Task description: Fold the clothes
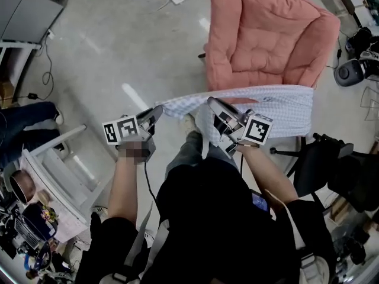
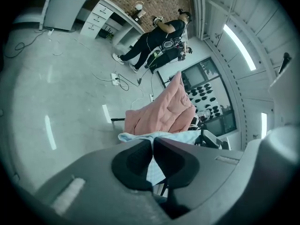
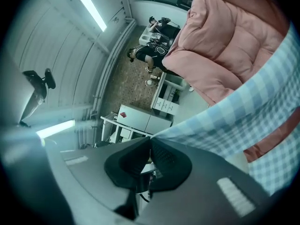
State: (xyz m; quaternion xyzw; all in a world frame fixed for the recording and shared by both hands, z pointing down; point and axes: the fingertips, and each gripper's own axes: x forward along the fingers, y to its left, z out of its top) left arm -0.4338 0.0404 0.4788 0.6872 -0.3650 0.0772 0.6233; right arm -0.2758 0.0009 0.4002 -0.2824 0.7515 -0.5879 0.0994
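Garment point(image 1: 278, 108), pale blue check, is held up off the grey floor point(image 1: 118, 52), stretched between both grippers in front of a pink quilt point(image 1: 260, 34) draped over a chair. The left gripper point(image 1: 157, 111) has its fingers pinched tight on one end of the fabric. The right gripper point(image 1: 212, 103) has its fingers clamped on the upper edge further along, and the rest hangs beyond it to the right.

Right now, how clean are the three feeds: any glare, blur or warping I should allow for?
Head view: evenly lit, checked shirt sharp, pale glare streaks on the floor, edges bent by the wide lens. Left gripper view: dark round vignette, strong curving, light strips mirrored on the floor. Right gripper view: same vignette, bright ceiling lights, shirt close to the lens and slightly soft.
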